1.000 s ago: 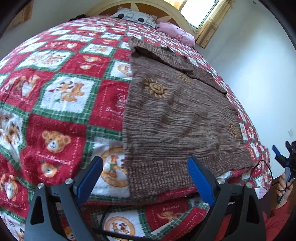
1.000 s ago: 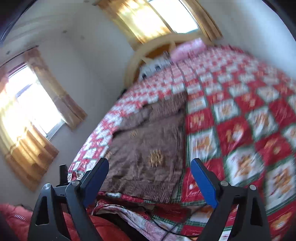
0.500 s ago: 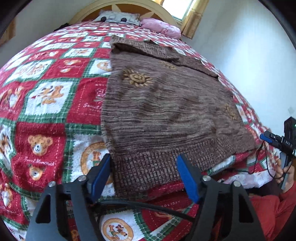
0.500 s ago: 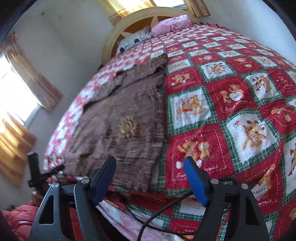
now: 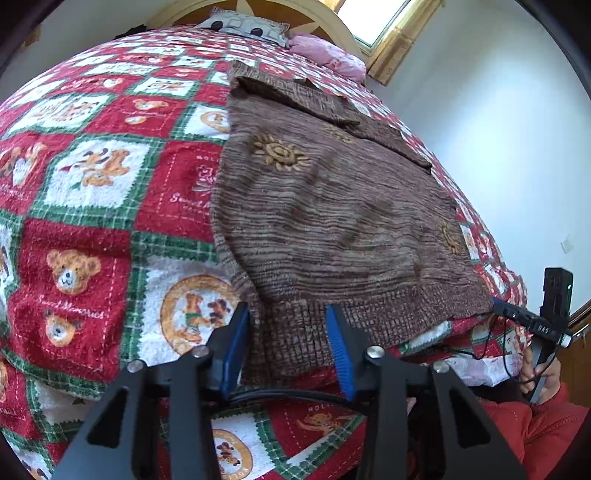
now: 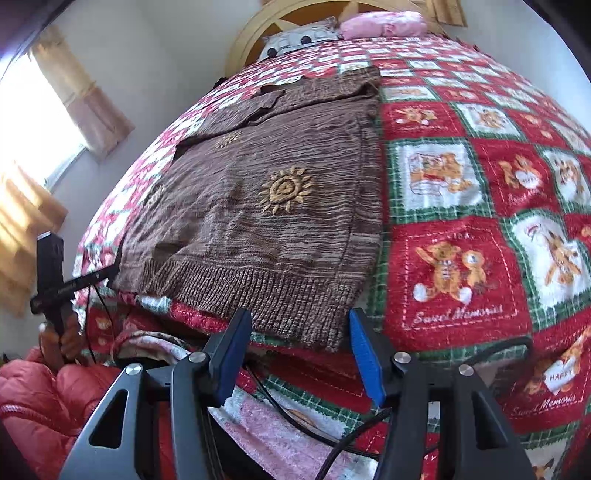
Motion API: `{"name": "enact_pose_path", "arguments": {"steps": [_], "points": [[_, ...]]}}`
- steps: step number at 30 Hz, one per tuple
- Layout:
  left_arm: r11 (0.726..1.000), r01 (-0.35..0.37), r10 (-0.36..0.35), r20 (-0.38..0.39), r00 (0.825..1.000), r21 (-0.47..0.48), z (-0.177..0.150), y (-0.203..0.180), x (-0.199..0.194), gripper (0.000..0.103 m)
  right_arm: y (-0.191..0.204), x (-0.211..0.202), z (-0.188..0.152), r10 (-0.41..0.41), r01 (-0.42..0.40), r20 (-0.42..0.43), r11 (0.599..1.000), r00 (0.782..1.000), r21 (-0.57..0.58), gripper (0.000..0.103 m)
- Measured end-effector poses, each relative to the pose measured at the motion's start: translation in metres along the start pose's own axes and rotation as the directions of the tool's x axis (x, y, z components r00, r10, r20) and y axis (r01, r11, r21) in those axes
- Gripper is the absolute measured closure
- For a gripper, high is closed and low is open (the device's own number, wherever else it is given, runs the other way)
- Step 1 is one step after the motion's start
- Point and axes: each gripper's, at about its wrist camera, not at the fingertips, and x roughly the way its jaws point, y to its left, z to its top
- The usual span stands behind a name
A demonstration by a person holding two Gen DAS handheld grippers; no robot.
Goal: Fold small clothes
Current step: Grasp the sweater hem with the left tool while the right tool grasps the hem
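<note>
We found the sweater (image 5: pixel 332 221) spread flat on the quilt (image 5: pixel 92 221), hem at the bed's near edge — soft, limp knit, best pinched at its ribbed hem corners, where our left gripper (image 5: pixel 288 347) and right gripper (image 6: pixel 299 350) hovered half-open, empty.

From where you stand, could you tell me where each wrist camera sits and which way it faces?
Left wrist: on the left gripper, at the bed's foot, facing the headboard over the sweater hem; shows its open fingers, the right gripper, a red sleeve.
Right wrist: on the right gripper, same edge, also facing the headboard; shows its open fingers, the left gripper, the red sleeve.
Shared: sweater, quilt, pink pillow, headboard.
</note>
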Motion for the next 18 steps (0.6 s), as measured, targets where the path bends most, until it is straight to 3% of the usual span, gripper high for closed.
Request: {"name": "enact_pose_path", "arguments": {"steps": [7, 10, 11, 12, 14, 18], "points": [[1.0, -0.002, 0.002, -0.003, 1.0, -0.003, 0.0, 0.0, 0.0, 0.061, -0.001, 0.003, 0.004, 0.008, -0.008, -0.002, 0.999, 1.0, 0.033, 0.047], [0.999, -0.052, 0.052, 0.0, 0.999, 0.011, -0.001, 0.001, 0.0, 0.081, -0.003, 0.003, 0.005, 0.022, -0.023, 0.006, 0.999, 1.0, 0.042, 0.048], [0.998, -0.068, 0.068, 0.002, 0.998, 0.01, -0.001, 0.001, 0.0, 0.09, -0.003, 0.003, 0.005, 0.014, -0.014, 0.008, 0.999, 1.0, 0.036, 0.051], [0.998, -0.069, 0.069, 0.002, 0.998, 0.002, -0.001, 0.003, -0.001, 0.091, -0.002, 0.005, 0.005, -0.008, 0.008, 0.006, 1.0, 1.0, 0.017, 0.07], [0.998, -0.051, 0.051, 0.001, 0.999, -0.021, 0.0, 0.007, -0.002, 0.091, -0.005, 0.007, 0.004, -0.027, 0.027, 0.0, 1.0, 1.0, 0.015, 0.095], [0.999, -0.028, 0.028, -0.005, 1.0, -0.031, 0.002, 0.007, -0.006, 0.097, -0.018, 0.005, 0.005, 0.054, -0.054, 0.007, 0.995, 0.999, 0.082, 0.096]]}}
